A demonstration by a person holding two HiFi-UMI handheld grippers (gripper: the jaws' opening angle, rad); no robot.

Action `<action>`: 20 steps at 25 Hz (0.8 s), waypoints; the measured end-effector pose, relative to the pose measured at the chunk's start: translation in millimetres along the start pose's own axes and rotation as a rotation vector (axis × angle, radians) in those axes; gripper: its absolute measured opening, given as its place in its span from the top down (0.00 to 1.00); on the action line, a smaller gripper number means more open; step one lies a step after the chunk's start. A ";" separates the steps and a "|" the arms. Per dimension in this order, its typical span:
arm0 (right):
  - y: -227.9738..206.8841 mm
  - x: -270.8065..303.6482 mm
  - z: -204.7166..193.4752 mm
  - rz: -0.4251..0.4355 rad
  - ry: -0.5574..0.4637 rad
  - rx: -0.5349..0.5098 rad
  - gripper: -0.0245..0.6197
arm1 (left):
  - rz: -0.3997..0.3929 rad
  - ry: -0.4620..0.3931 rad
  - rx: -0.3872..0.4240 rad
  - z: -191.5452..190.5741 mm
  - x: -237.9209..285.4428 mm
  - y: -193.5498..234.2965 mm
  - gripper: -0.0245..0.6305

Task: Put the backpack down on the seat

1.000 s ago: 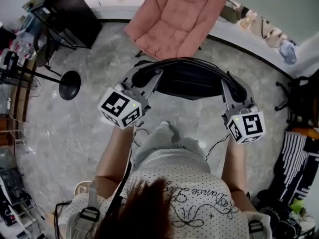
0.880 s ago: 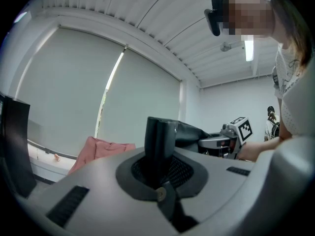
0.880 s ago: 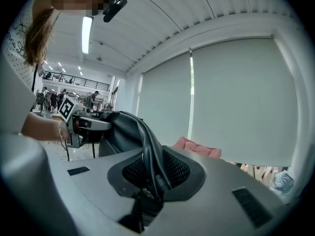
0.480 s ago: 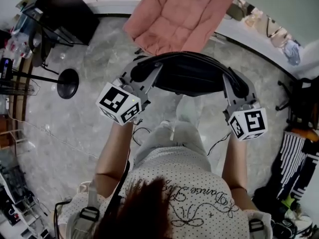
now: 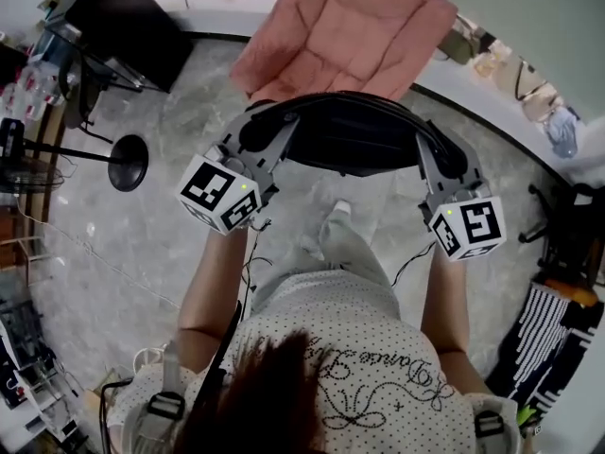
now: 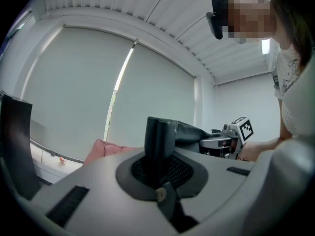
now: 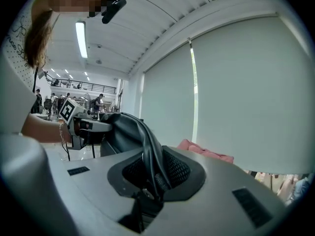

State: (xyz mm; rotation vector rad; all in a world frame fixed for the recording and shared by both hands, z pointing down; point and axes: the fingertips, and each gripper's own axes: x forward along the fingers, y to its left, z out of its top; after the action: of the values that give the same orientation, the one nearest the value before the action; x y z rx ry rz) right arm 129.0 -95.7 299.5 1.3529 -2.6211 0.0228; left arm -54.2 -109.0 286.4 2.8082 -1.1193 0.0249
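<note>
My left tongs (image 5: 253, 129) and right tongs (image 5: 437, 148) each clamp one end of the backpack (image 5: 350, 145), stretched crosswise between them near the seat (image 5: 350, 26).

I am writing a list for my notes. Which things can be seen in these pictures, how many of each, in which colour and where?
backpack: one, black, held up between both grippers, not on the seat
seat: one, pink, padded, on the floor ahead
desk: one, black, upper left
stand: one, black, round base, floor at left
floor: grey, marbled
blinds: two panels, pale, behind the seat
left gripper: one, grey, shut on the backpack
right gripper: one, grey, shut on the backpack
person: one, white dotted shirt, bottom of the head view
</note>
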 end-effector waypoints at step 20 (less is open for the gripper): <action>-109.4 93.4 30.5 0.074 -0.041 -0.037 0.86 | 0.082 -0.037 0.006 29.4 110.0 70.3 0.93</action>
State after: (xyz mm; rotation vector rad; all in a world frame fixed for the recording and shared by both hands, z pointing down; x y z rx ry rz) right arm 159.8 -237.8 278.0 1.2568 -2.6912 -0.0428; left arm -23.3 -238.4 271.0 2.7772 -1.2445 -0.0162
